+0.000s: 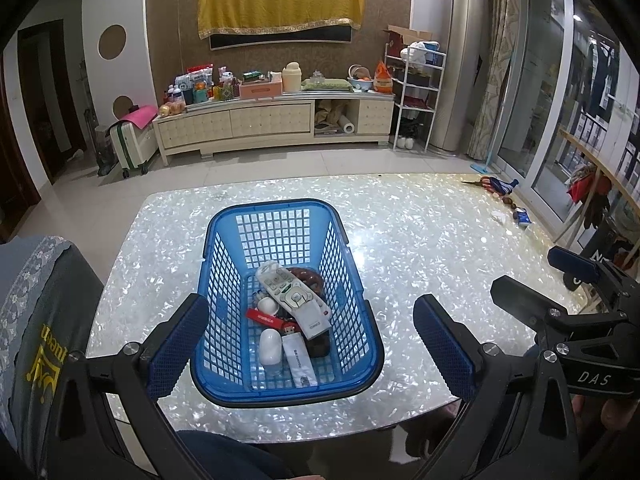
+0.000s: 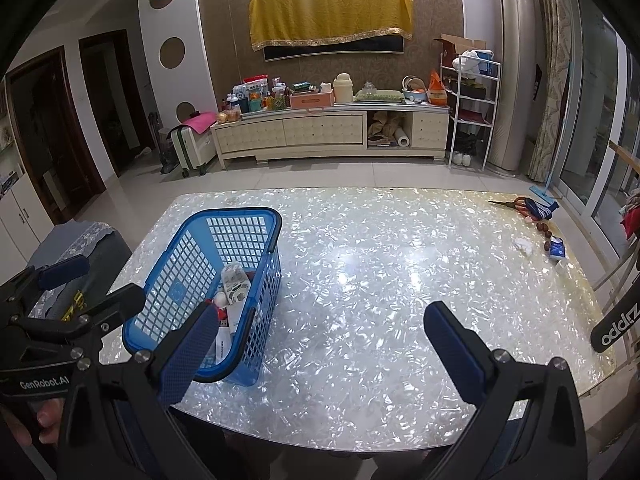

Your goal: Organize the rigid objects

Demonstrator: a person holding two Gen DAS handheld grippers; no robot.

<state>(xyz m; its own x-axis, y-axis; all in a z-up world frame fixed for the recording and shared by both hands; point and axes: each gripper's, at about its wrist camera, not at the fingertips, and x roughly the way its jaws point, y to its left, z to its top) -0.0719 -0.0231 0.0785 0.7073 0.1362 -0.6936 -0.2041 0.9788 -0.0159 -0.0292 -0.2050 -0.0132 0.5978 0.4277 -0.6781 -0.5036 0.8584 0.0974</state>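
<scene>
A blue plastic basket stands on the pearly table, near its front left. Inside lie a white remote control, a red USB stick, a white oval case, a white flat box and dark beads. My left gripper hovers open above the basket's near end, holding nothing. The right gripper is open over bare table, just right of the basket; its left finger overlaps the basket's near rim in that view. The right gripper's side shows in the left wrist view.
Scissors, a striped cloth, small brown items and a blue packet lie at the table's far right edge. A chair with grey fabric stands left of the table. A TV cabinet lines the far wall.
</scene>
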